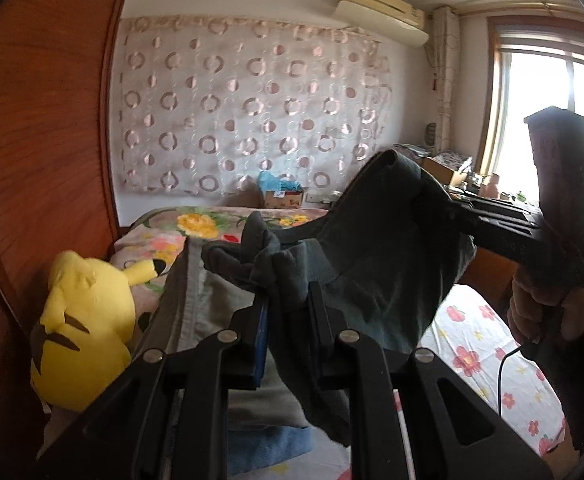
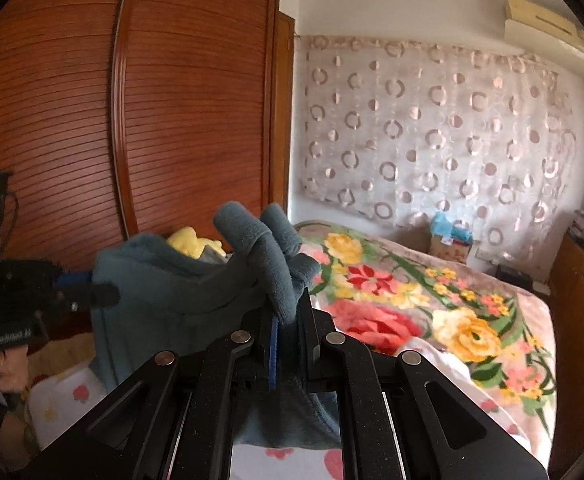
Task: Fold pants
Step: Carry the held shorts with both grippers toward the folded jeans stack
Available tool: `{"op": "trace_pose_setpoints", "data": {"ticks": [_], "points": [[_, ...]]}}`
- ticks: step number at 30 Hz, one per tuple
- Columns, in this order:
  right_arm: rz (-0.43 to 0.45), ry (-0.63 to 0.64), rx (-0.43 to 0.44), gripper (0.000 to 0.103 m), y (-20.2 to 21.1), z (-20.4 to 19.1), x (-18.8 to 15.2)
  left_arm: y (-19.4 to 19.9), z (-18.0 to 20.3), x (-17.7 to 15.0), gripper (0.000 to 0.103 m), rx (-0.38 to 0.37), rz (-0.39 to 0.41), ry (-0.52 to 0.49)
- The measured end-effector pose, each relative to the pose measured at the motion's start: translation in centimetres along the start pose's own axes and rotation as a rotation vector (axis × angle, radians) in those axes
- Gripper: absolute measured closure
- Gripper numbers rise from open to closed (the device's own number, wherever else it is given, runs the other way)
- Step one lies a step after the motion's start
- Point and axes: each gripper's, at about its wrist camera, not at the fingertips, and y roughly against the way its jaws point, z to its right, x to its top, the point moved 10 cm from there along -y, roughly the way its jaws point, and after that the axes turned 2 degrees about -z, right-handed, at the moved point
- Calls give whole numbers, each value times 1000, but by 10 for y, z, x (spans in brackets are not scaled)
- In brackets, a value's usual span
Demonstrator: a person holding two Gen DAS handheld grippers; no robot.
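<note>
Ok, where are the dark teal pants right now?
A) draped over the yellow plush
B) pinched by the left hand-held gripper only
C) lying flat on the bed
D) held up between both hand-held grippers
D: the pants hang in the air, bunched fabric pinched in the left hand-held gripper and another part in the right hand-held gripper, above the bed.

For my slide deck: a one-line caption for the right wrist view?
Right tongs pinch dark teal fabric pants, lifted above the floral bedspread.
</note>
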Motion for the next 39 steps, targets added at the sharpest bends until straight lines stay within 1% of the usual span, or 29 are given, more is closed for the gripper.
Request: {"op": "trace_pose_setpoints", "data": {"ticks": [5,10,14,17,20,24,26,29,33,35,36,37,39], "points": [[-16,4,45,98,-38,-9,2,-6,-16,-10,89,18,2,36],[-8,36,96,98,-67,-24,9,0,-25,-20,89,35,17,82],[-23,57,151,98,-94,-40,14,8,-33,-23,88,62,46,114],[-34,81,194,98,-111,-56,18,10,-40,-27,88,63,47,148],[-46,114,197,98,-130,-69,23,7,-48,-32,88,108,38,150],[-78,128,196,98,-151,-77,21,-1,-55,-42,88,144,15,145],[-96,120,207,98,-158,-79,18,-2,-58,-45,88,151,13,148],[-118,116,200,98,-168,-79,13,-4,-62,-49,88,167,8,160],[-114,101,193,98,-171,-78,16,-3,-64,-51,88,175,5,159],[-117,108,174,93,-171,-77,18,-4,-64,-53,88,180,-1,158],[-114,109,154,86,-170,-74,20,-4,-65,-53,87,183,-5,158],[-102,108,142,85,-168,-72,21,-4,-66,-54,87,185,-7,158],[-80,90,147,83,-159,-66,25,-2,-64,-53,85,185,-8,166]]}}
